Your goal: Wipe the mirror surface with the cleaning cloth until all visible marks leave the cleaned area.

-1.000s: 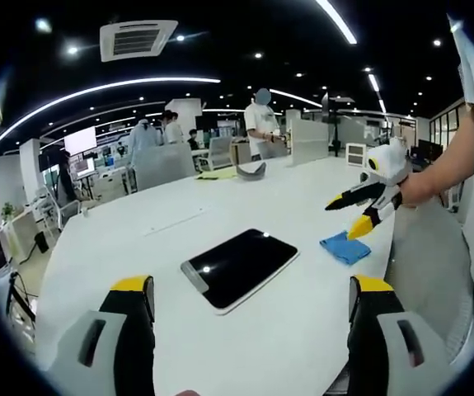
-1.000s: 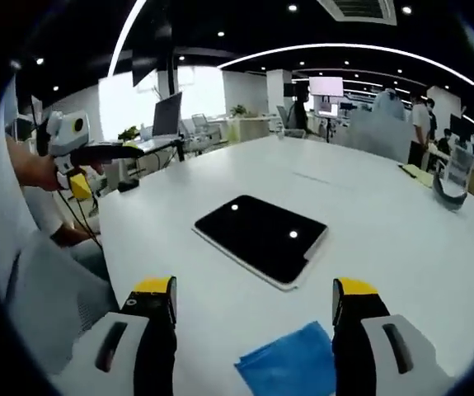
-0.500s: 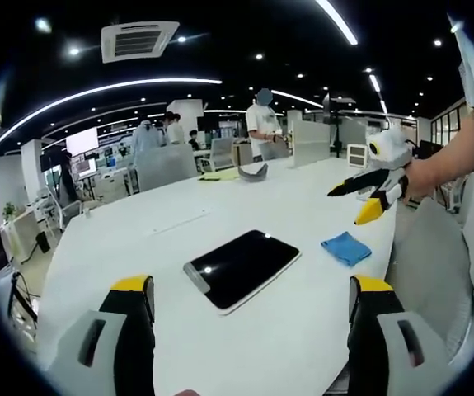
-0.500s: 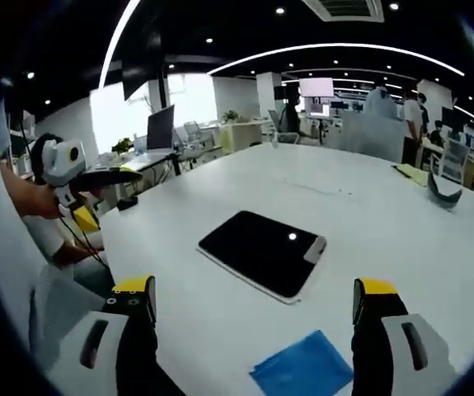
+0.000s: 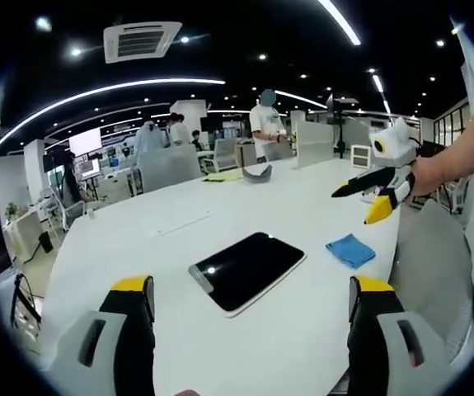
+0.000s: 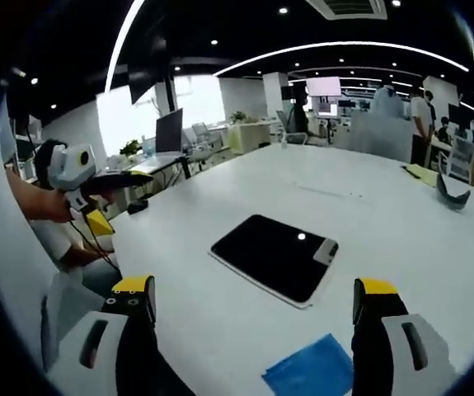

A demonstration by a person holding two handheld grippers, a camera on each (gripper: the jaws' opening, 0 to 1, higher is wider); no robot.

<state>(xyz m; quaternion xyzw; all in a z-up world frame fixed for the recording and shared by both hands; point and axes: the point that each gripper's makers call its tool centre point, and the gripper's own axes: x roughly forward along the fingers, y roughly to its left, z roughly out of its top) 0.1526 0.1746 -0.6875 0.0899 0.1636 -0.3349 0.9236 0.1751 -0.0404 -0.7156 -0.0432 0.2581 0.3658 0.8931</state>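
Note:
A dark rectangular mirror [image 5: 246,270] [image 6: 276,256] with a white frame lies flat on the white table [image 5: 138,247]. A blue cleaning cloth [image 5: 350,250] [image 6: 311,378] lies beside it, on the table near the edge. My left gripper [image 5: 249,297] stands open above the table, short of the mirror, holding nothing. My right gripper [image 6: 253,304] is open too, with the cloth low between its jaws and the mirror beyond. In the left gripper view the right gripper [image 5: 375,191] hovers above the cloth, held by a hand. In the right gripper view the left gripper [image 6: 96,186] hangs at the table's left edge.
A grey curved object [image 5: 255,172] [image 6: 452,191] and a yellow sheet [image 5: 220,175] [image 6: 422,172] lie at the table's far end. Several people [image 5: 265,124] stand beyond it among desks, chairs and monitors. The holder's sleeve [image 6: 63,247] is at the table edge.
My right gripper has lifted and drawn back from the cloth, its jaws a little wider apart. The left gripper view has barely shifted. Mirror and cloth lie where they were.

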